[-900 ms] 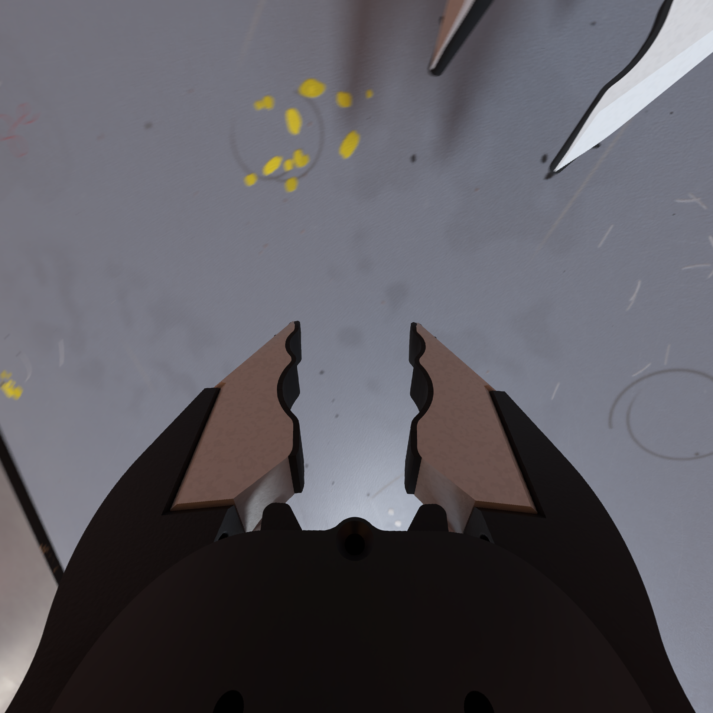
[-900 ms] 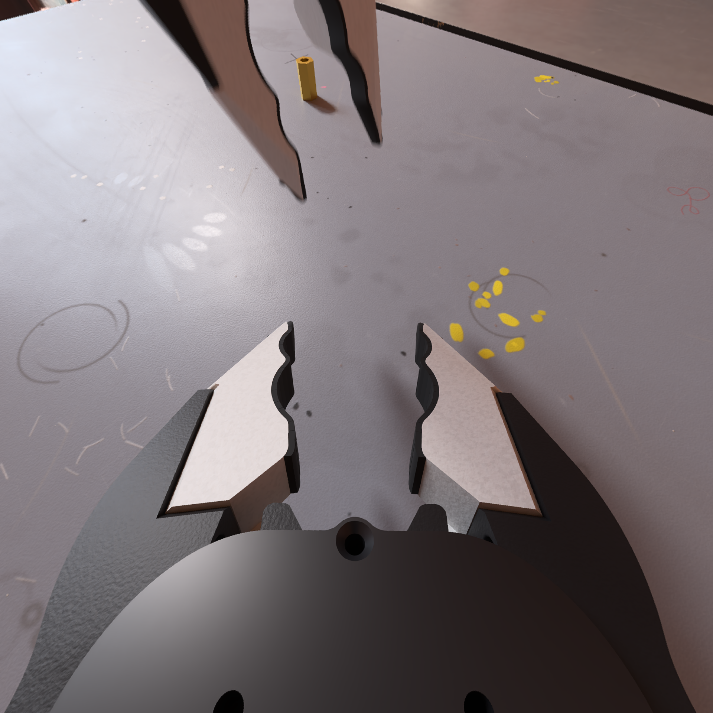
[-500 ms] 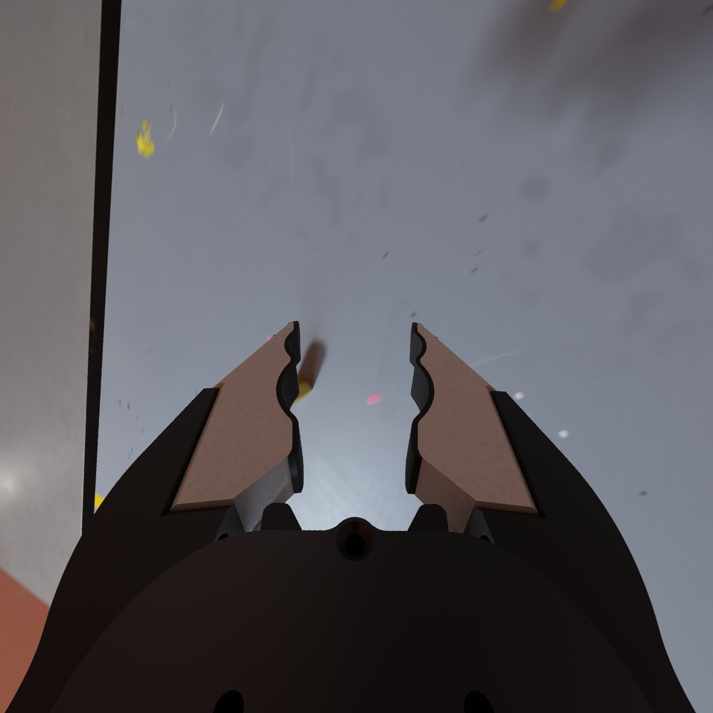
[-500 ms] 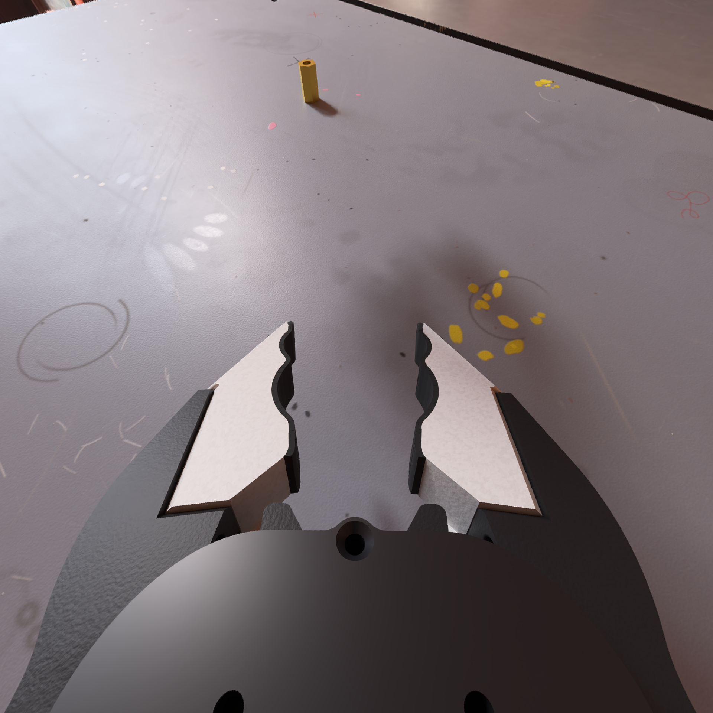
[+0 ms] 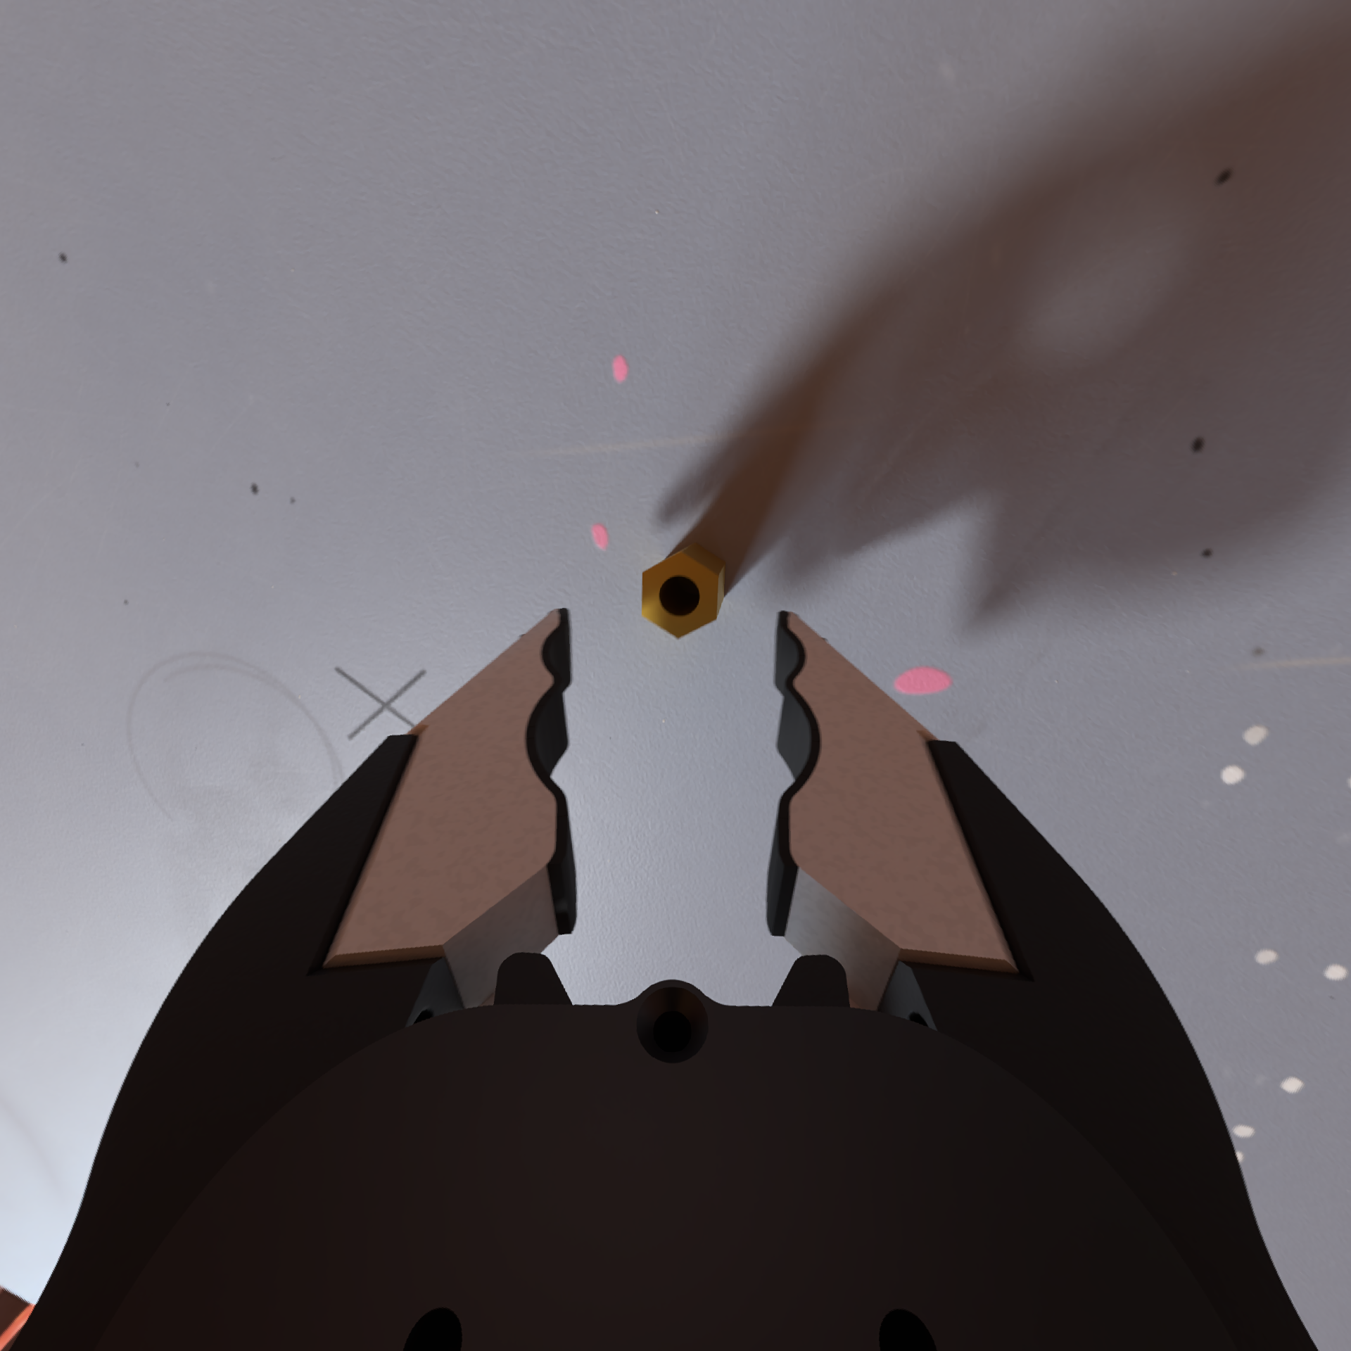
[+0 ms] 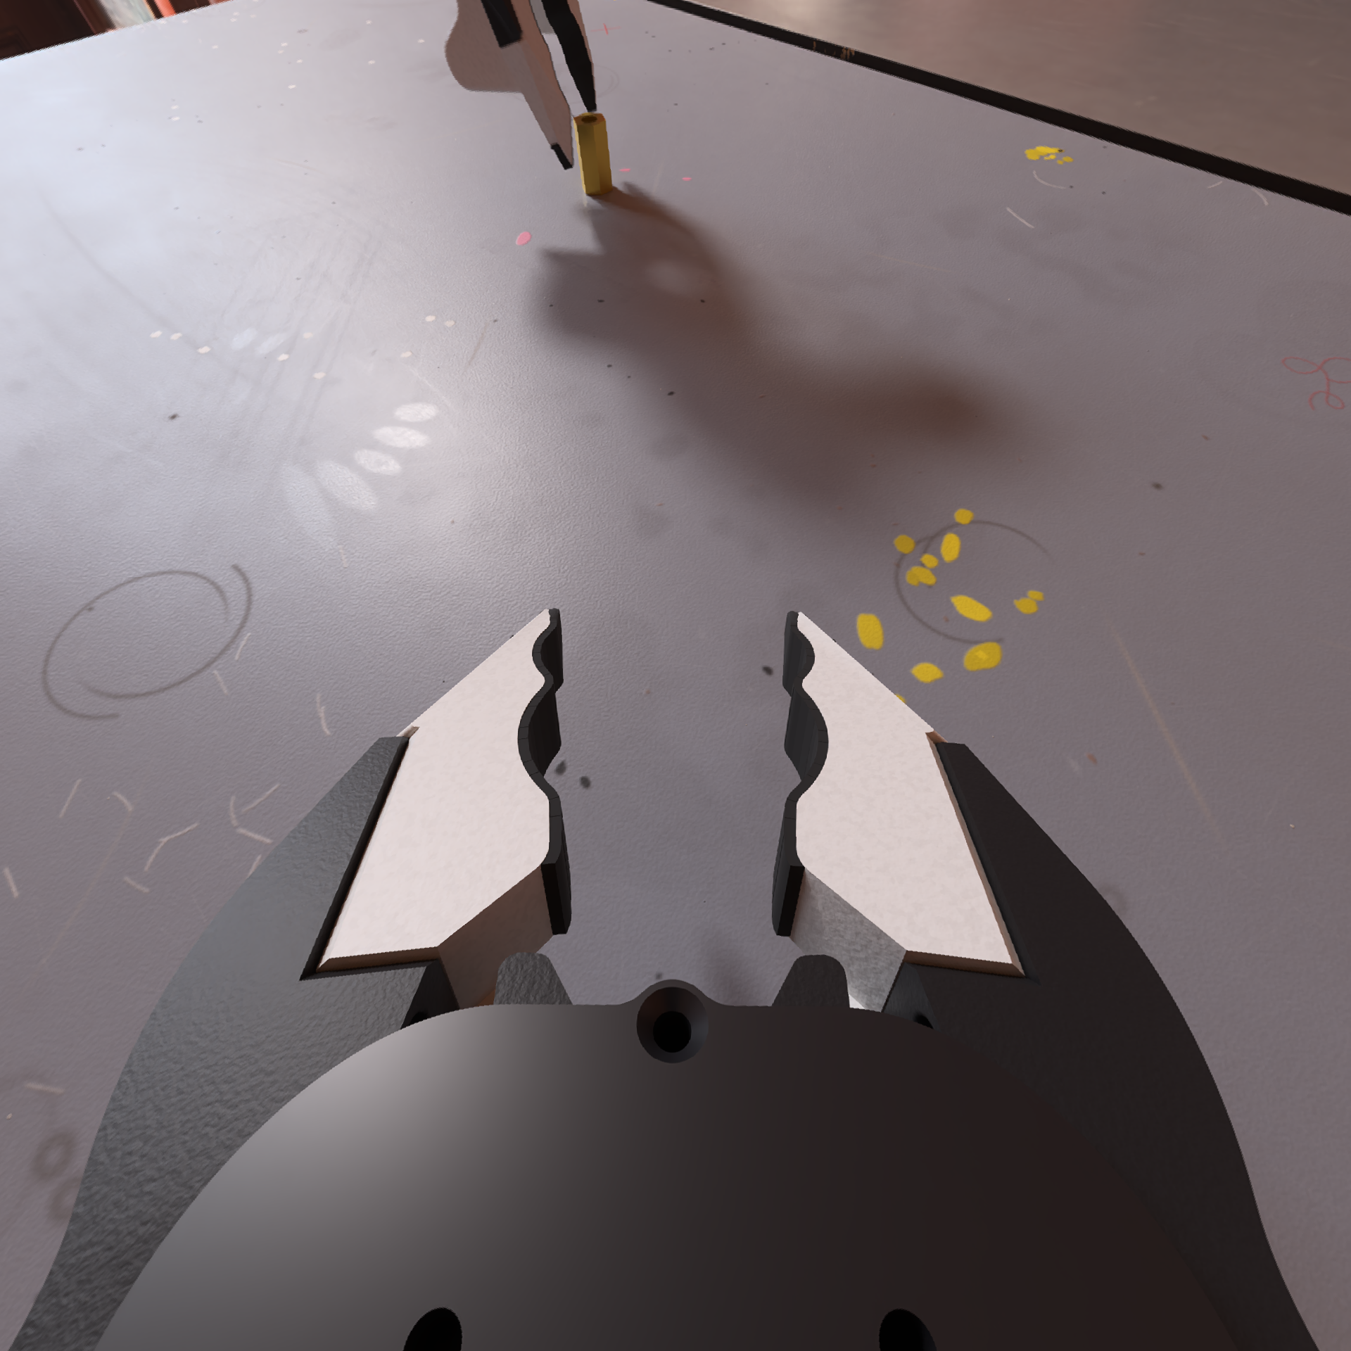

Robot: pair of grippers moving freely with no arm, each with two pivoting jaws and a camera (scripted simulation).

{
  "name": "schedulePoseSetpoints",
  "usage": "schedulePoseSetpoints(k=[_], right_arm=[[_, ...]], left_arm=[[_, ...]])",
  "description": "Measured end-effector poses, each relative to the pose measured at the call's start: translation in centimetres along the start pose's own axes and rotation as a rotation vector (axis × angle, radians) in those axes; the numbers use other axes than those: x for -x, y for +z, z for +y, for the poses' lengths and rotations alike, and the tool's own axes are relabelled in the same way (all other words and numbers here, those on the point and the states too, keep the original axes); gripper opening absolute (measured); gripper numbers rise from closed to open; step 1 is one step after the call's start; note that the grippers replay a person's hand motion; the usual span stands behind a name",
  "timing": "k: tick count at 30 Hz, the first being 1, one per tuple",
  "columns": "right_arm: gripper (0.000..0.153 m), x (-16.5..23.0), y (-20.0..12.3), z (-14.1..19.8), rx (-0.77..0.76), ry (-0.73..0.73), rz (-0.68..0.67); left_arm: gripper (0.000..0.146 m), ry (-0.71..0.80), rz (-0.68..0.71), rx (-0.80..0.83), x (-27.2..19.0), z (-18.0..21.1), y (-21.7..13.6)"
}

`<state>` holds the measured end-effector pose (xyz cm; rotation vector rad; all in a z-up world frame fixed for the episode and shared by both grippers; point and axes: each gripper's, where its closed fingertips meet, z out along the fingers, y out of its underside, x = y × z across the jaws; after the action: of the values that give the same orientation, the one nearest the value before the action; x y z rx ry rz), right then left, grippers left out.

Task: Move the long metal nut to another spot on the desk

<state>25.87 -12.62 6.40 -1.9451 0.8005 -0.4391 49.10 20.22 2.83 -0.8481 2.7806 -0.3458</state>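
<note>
1. The brass hex coupling nut (image 5: 680, 593) stands upright on the grey table (image 5: 292, 292) (threaded bore facing up).
2. The left tongs (image 5: 672, 621) hover directly above it, spread wide, not touching.
3. The right tongs (image 6: 672, 621), also apart and empty, hang well away beside yellow paint spots (image 6: 950, 585).

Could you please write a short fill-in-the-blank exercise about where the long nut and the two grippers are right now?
1. The long metal nut stands ____ on the desk.
2. The ____ gripper is poised right above the nut, fingers apart.
3. The right gripper holds ____.
4. Beside the right gripper's fingers lie ____ paint spots.

Missing words: upright; left; nothing; yellow
</note>
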Motion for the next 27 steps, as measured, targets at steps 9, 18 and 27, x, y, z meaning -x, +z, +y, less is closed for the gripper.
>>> schedulePoseSetpoints(k=[9, 18, 27], right_arm=[[0.06, -0.2, -0.4, -0.2, -0.025, 0.008, 0.0], [0.06, -0.1, -0.8, -0.5, -0.043, -0.002, 0.008], [0.059, -0.5, -1.1, -0.4, -0.051, 0.012, 0.009]], left_arm=[[0.02, 0.146, -0.065, -0.175, -3.1, -6.1, -6.6], [0.02, 0.612, 0.121, -0.399, -24.7, -15.4, -11.3], [0.02, 0.743, 0.245, -0.197, -32.2, -15.0, -1.5]])
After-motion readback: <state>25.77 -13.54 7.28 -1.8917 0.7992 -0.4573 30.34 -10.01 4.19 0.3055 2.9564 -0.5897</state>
